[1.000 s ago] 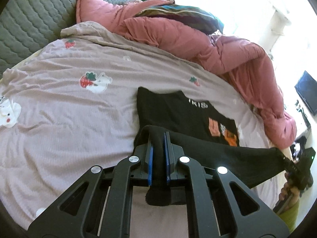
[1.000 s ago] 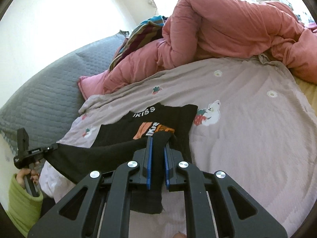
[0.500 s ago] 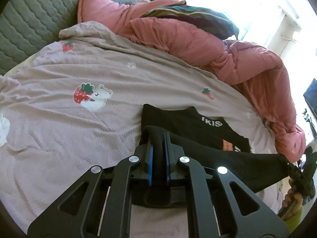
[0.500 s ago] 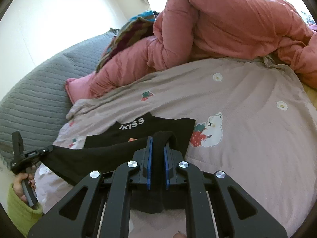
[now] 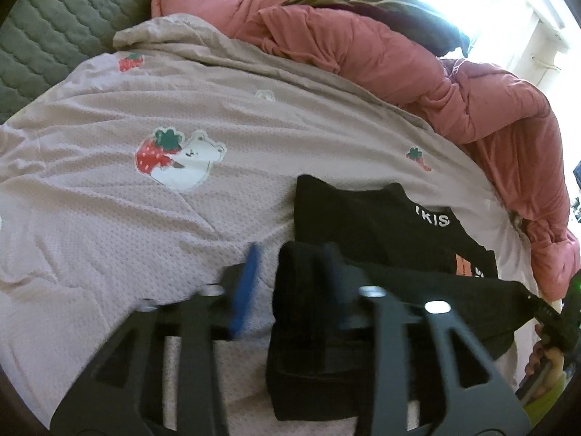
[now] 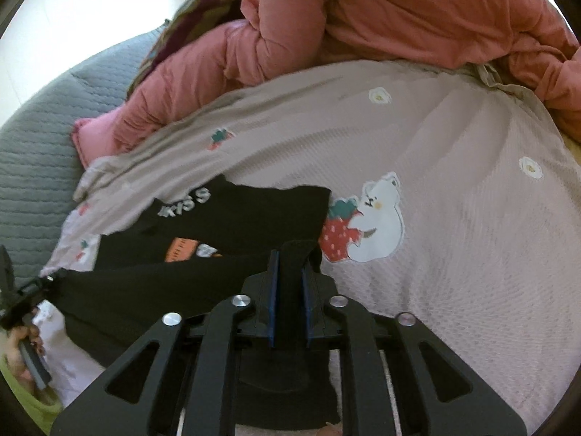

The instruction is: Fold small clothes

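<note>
- The black T-shirt (image 5: pixel 366 218) lies on the bed's pink strawberry-print sheet (image 5: pixel 109 218), lower centre-right in the left wrist view. Its white lettering and orange print face up, and its near hem is lifted and carried over the body.
- The left tongs (image 5: pixel 290 276) stand spread. The blue pad on the left of the frame is clear of the cloth, while a thick fold of black fabric drapes against the right-hand finger. This blurred view reads as a release in progress.
- The right tongs (image 6: pixel 289 283) are pressed together on a bunched corner of the same hem, low in the centre of the right wrist view. From there a taut edge of cloth runs to the frame's left border, where the other tool (image 6: pixel 21 290) appears.
- Step in hand, as I judge it: the bottom-to-top fold, with the hem brought toward the lettering but not yet laid flat.
- The next move likely calls for the right tongs to lower their corner onto the shirt level with the left corner, then spread so the fold edge lies straight. If one side lets go much sooner, the hem may slump or skew.
- The heaped pink duvet (image 6: pixel 399 18) across the top of the frame sits well apart from the shirt.
</note>
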{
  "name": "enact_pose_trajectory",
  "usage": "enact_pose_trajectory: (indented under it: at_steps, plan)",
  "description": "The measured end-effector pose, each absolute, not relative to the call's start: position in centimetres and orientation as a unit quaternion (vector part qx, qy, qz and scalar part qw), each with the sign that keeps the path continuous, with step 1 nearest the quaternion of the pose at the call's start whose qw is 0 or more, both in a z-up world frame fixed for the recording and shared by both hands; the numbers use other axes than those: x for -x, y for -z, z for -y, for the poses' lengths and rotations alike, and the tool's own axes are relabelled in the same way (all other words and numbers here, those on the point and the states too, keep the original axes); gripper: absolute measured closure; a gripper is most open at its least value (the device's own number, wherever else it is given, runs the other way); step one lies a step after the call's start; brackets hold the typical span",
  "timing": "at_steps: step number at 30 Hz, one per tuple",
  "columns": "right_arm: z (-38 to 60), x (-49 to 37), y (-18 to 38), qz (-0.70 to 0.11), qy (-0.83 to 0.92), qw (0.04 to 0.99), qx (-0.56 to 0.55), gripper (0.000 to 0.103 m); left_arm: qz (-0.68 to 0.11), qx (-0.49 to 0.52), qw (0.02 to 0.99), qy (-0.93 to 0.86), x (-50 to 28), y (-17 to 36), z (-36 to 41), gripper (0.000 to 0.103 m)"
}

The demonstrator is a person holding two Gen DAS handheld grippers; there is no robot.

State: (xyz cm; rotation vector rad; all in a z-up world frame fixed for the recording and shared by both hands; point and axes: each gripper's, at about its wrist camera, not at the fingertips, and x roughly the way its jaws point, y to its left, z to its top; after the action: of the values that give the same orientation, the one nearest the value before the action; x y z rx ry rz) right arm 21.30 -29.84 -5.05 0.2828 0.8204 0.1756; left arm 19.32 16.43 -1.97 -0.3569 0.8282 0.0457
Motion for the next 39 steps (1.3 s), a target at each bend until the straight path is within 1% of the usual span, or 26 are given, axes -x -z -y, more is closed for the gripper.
enact_pose_trajectory:
  at_steps: [1,2,3,5,6,7,8,10,12,14,16,17,18,20,21,28,39]
  plan:
    - [29.9,-21.2,5.1,-0.397,-0.082,0.904,-0.137,0.071,-0.397,0.171,0.902,-0.023,-19.2,1.8,-16.4,0.06]
    - [29.9,-21.0,5.1,-0.394,-0.078,0.906,-0.138,0.055,-0.392,0.171,0.904,-0.02,-19.0,1.6,-16.4,0.059]
    - [30.0,-20.8,5.0,-0.39,-0.074,0.908,-0.136,0.053,-0.387,0.171,0.906,-0.019,-18.8,1.3,-16.4,0.055]
    - [30.0,-20.3,4.6,-0.385,-0.07,0.912,-0.122,0.051,-0.37,0.167,0.914,-0.02,-18.1,0.4,-16.3,0.052]
    - [30.0,-20.0,4.3,-0.381,-0.065,0.915,-0.112,0.045,-0.365,0.163,0.916,-0.019,-17.9,0.1,-16.3,0.051]
    - [30.0,-19.5,3.9,-0.375,-0.058,0.92,-0.1,0.041,-0.355,0.152,0.922,-0.018,-17.3,-0.5,-16.0,0.051]
    - [30.0,-18.8,3.5,-0.365,-0.057,0.925,-0.09,0.04,-0.348,0.142,0.926,-0.018,-17.0,-0.9,-15.6,0.051]
    - [29.8,-17.5,2.7,-0.349,-0.057,0.933,-0.072,0.039,-0.334,0.123,0.934,-0.023,-16.3,-1.7,-15.1,0.051]
    - [29.1,-15.9,2.0,-0.331,-0.07,0.939,-0.053,0.039,-0.326,0.111,0.939,-0.016,-15.5,-2.4,-14.2,0.051]
    - [28.0,-14.5,1.7,-0.332,-0.101,0.937,-0.033,0.04,-0.322,0.098,0.942,-0.004,-14.8,-2.7,-13.2,0.051]
    - [27.0,-13.4,1.8,-0.338,-0.124,0.933,-0.018,0.048,-0.325,0.081,0.942,0.012,-14.1,-2.6,-11.8,0.051]
    - [26.3,-12.9,2.0,-0.346,-0.137,0.928,-0.011,0.058,-0.328,0.071,0.942,0.017,-13.7,-2.4,-11.1,0.051]
    - [25.8,-12.7,2.3,-0.353,-0.146,0.924,-0.007,0.066,-0.333,0.058,0.941,0.021,-13.4,-2.1,-10.3,0.051]
    - [24.6,-11.9,2.8,-0.365,-0.163,0.917,0.001,0.073,-0.35,0.041,0.935,0.035,-13.0,-1.1,-8.8,0.051]
    - [24.1,-11.7,3.2,-0.369,-0.17,0.914,0.002,0.075,-0.362,0.034,0.93,0.044,-12.9,-0.5,-8.0,0.051]
    - [21.2,-11.2,4.9,-0.396,-0.199,0.896,0.013,0.077,-0.441,-0.047,0.893,0.073,-12.8,3.9,-4.0,0.051]
    - [19.9,-13.3,7.0,-0.42,-0.184,0.889,0.012,0.077,-0.438,-0.065,0.895,0.045,-13.6,4.6,-4.2,0.051]
